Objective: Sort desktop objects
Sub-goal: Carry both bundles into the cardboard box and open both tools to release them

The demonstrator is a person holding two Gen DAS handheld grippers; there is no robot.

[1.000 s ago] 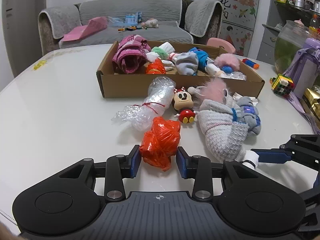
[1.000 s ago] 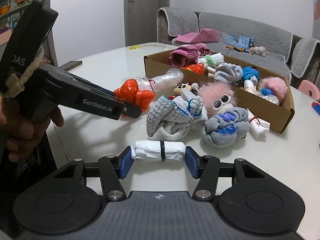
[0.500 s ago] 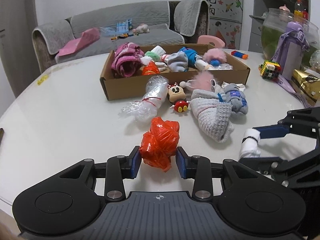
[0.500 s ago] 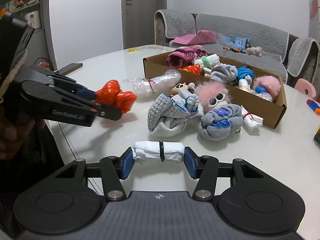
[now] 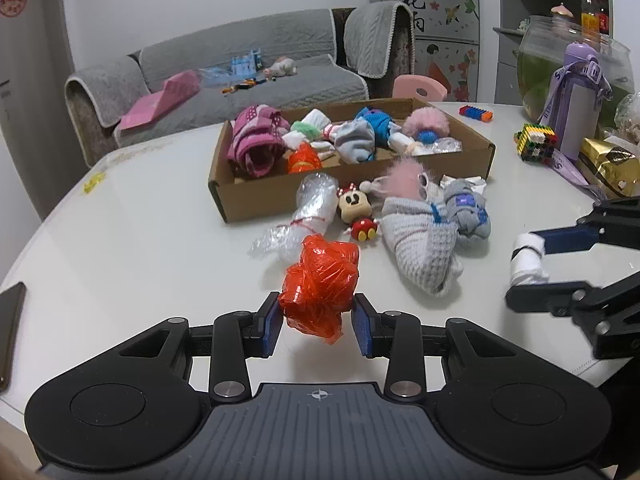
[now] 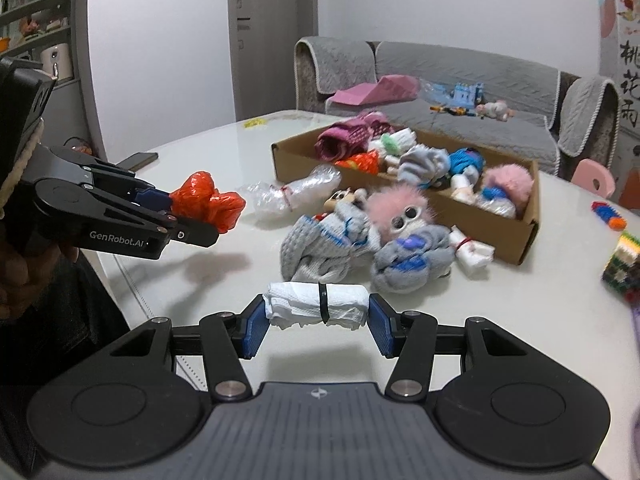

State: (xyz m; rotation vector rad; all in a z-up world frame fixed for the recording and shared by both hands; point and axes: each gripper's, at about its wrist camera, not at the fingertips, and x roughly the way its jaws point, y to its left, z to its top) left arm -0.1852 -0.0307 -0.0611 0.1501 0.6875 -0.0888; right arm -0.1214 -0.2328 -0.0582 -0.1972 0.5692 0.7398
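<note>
Left gripper (image 5: 316,322) fingers are clamping the red plastic bundle (image 5: 320,286), lifting it off the counter (image 5: 140,248). Right gripper (image 6: 316,324) fingers are pinching the white banded roll (image 6: 316,306) endwise, also airborne.

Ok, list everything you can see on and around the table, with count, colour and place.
cardboard box: one, brown, mid-table, full of bundles
orange plastic bundle: one, held in the left gripper
white paper roll: one, black band, held in the right gripper
bubble wrap roll: one, clear, in front of the box
mouse toy: one, red and tan, beside the bubble wrap
grey knit bundles: two, in front of the box
pink fluffy toy: one, behind the knit bundles
block cube: one, multicoloured, right of the box
sofa: one, grey, behind the table
left gripper: shut on the orange bundle
right gripper: shut on the roll
</note>
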